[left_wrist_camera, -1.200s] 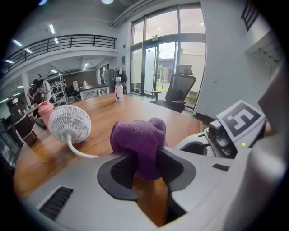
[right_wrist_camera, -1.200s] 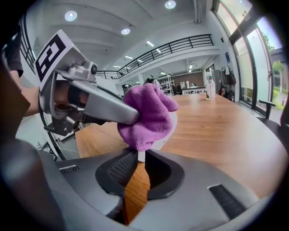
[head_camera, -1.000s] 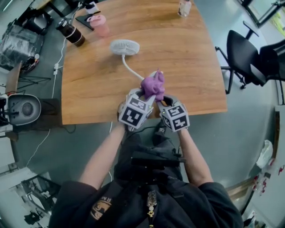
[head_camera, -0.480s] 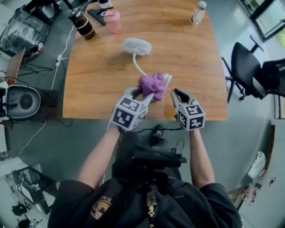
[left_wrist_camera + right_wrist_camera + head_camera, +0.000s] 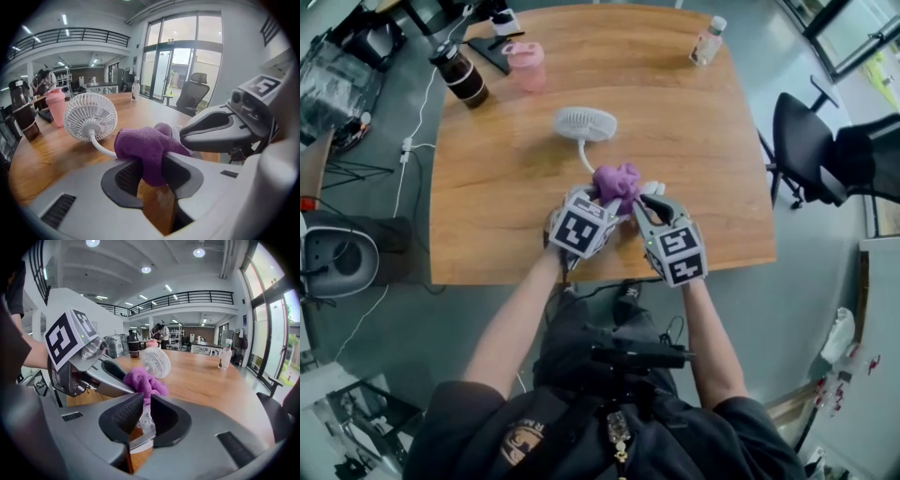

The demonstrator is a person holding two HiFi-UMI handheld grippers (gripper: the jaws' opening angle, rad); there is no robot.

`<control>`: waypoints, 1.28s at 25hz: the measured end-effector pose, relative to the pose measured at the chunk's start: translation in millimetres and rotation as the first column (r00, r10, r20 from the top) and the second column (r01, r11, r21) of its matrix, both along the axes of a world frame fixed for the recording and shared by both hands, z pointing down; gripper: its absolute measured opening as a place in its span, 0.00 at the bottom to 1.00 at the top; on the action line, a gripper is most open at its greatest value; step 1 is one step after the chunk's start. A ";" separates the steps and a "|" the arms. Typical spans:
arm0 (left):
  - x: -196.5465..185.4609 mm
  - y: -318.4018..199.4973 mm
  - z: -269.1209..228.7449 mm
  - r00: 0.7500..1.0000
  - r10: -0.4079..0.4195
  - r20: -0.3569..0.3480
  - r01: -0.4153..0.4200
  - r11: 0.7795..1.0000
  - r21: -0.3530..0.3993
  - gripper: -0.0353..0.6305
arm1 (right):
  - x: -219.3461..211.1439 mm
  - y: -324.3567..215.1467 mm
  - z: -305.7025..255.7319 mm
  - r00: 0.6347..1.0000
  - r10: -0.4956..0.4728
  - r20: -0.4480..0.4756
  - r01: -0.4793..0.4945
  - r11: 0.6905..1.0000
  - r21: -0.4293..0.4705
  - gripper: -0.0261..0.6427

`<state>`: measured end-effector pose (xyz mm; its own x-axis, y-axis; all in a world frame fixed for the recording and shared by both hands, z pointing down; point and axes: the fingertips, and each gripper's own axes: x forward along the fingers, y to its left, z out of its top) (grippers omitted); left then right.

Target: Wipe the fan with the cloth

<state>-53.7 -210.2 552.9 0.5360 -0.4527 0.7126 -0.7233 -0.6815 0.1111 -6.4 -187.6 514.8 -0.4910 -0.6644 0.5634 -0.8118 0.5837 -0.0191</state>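
Left gripper view: cloth [image 5: 146,146] in jaws of left gripper [image 5: 151,165], fan [image 5: 90,117] near

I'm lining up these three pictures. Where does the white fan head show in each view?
Head view: fan head, upper centre, on the table.
Left gripper view: left of centre, behind the purple cloth.
Right gripper view: centre, beyond the purple cloth.
Shared landmark: the purple cloth.

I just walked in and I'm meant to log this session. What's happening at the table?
A person works two handheld grippers over a wooden table. The left claw is clamped on a purple cloth; the right claw is closed on the base of a small white fan. The fan's head sits farther out, and the cloth isn't touching it.
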 end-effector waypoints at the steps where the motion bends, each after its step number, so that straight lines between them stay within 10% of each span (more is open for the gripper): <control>1: 0.9 -1.9 3.2 1.000 0.009 0.000 -0.009 1.000 -0.007 0.24 | 0.1 -0.9 4.0 1.000 0.008 -0.021 -0.008 1.000 -0.008 0.12; 32: -80.5 -109.8 -4.3 0.997 -0.074 -0.002 0.074 0.997 0.037 0.24 | 14.5 -13.4 11.3 0.987 0.106 -0.124 -0.109 0.994 -0.025 0.05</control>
